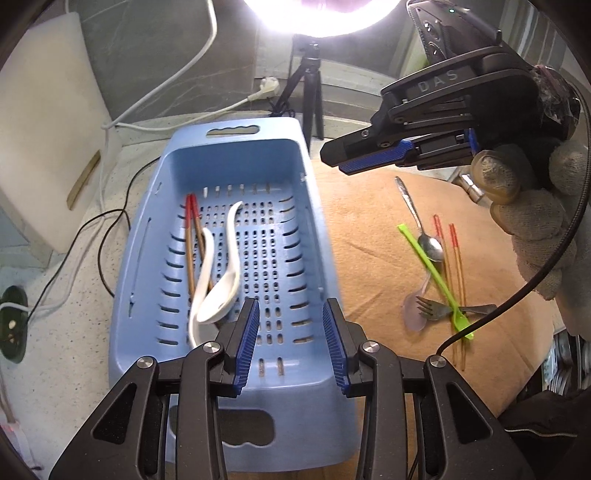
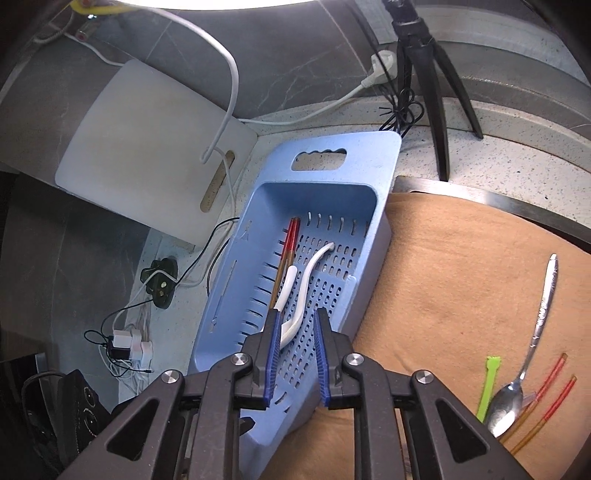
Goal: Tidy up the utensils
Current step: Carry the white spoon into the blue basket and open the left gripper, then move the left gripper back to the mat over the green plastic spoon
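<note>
A home kitchen rigged for recording — speckled stone countertop [image 2: 480, 155], white plastic cutting board [image 2: 147, 147] leaning on grey marbled wall tiles [image 2: 303, 66], ahead a black tripod [image 2: 436, 85] under a glaring ring light [image 1: 321, 14].

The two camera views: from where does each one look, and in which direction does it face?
Left wrist: sits on the left gripper, looks down into the blue basket; the right gripper and gloved hand show too.
Right wrist: sits on the right gripper, faces the basket's far end and the white cutting board.
Shared: basket, white spoons, metal spoon.
</note>
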